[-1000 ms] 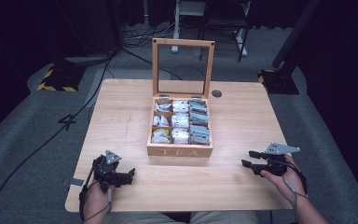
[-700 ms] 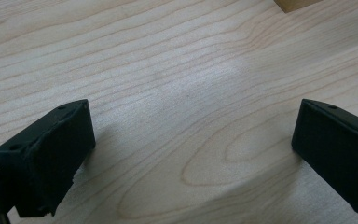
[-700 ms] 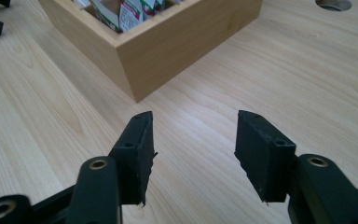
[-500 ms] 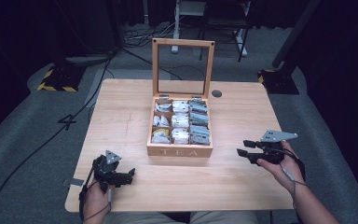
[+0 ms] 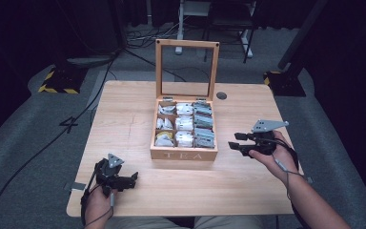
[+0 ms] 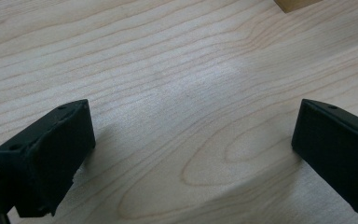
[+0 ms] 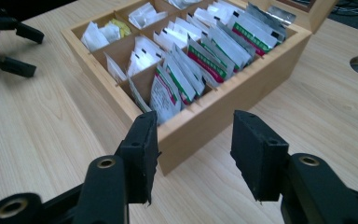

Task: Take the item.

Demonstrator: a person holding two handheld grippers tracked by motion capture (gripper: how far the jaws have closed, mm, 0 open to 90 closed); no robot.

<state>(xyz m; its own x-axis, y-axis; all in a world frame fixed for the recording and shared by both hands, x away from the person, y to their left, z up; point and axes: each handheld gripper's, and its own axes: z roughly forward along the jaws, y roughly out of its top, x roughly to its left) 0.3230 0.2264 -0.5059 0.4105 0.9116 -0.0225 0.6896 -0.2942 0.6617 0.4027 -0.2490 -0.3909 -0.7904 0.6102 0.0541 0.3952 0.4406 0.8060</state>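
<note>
Because the thin paper tea sachets standing packed in the near corner compartment of the open wooden tea box at the tabletop's middle look light, limp and easily creased, pinching one by its upper edge seems best. The right gripper hovers just beside that corner, jaws parted and empty, pointing at the box. The left gripper rests low near the front edge, wide open, holding nothing.

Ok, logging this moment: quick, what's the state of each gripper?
Left gripper: open, empty, low over the table.
Right gripper: open, empty, jaws facing the tea box.
</note>
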